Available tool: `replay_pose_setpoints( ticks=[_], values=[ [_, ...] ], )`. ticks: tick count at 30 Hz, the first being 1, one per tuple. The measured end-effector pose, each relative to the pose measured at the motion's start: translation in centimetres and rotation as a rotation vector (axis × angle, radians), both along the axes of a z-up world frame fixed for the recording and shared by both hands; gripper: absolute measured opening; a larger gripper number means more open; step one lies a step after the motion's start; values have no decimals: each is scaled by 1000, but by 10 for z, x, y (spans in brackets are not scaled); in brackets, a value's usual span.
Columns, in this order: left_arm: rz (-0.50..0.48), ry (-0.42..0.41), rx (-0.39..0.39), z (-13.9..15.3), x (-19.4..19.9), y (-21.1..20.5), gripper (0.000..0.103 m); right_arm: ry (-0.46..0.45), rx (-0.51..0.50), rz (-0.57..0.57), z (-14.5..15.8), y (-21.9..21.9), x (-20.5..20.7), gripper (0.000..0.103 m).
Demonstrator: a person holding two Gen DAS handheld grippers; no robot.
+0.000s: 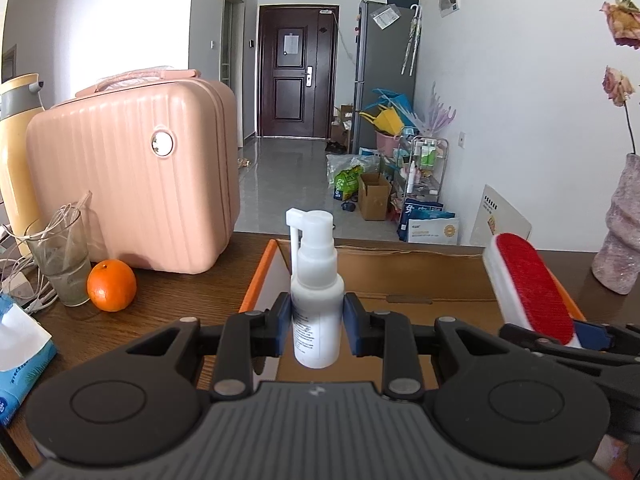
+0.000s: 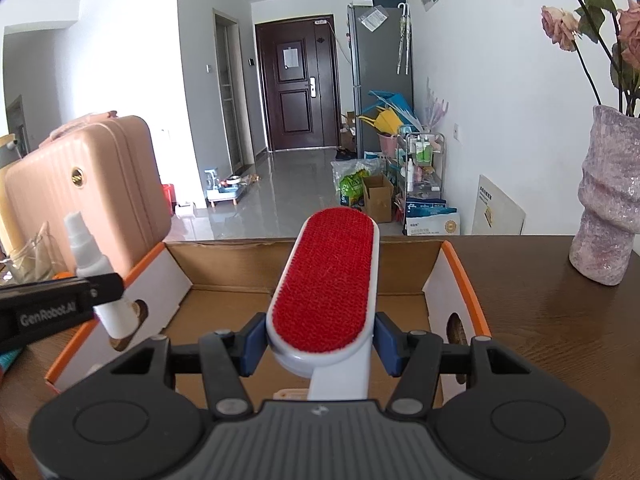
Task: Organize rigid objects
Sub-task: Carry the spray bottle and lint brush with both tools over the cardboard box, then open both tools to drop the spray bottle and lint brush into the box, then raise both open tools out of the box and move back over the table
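My left gripper (image 1: 317, 330) is shut on a white spray bottle (image 1: 316, 296) and holds it upright above the left part of an open cardboard box (image 1: 420, 270) with orange-edged flaps. My right gripper (image 2: 320, 344) is shut on a white lint brush with a red pad (image 2: 326, 280) and holds it over the middle of the same box (image 2: 224, 264). The brush also shows at the right of the left wrist view (image 1: 532, 288). The bottle and left gripper show at the left of the right wrist view (image 2: 102, 280).
On the wooden table (image 1: 192, 292) stand a pink suitcase (image 1: 132, 176), an orange (image 1: 111, 285), a glass with cables (image 1: 60, 260), a tissue pack (image 1: 20, 356) and a yellow flask (image 1: 16, 152) at left. A pink vase with roses (image 2: 608, 200) stands at right.
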State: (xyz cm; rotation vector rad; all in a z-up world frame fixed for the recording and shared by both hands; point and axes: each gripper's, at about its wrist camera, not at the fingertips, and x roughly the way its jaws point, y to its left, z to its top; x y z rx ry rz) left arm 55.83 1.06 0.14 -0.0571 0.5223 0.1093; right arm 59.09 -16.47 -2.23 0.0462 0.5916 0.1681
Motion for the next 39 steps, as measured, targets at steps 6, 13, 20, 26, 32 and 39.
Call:
replay_pose_setpoints(
  ticks=[6,13,20,26,32,39],
  values=[
    [4,13,11,-5,10,4,28,24,-14,0,-6,1,9,56],
    [-37,48,12,-12,14,3,37,55,-14,-21,-9,-3,13,57],
    [26,-4,16,-6,4,7,103,-71,-42,-92,12,-13,-5,99],
    [41,6,8,-4,5,10,103,-50,-37,-90,13,-19,-2,99],
    [46,8,8,-3,5,10,103,-47,-36,-77,11,-17,-2,100],
    [51,4,-4,0,2,12,103,-60,-30,-78,14,-16,-7,103]
  ],
)
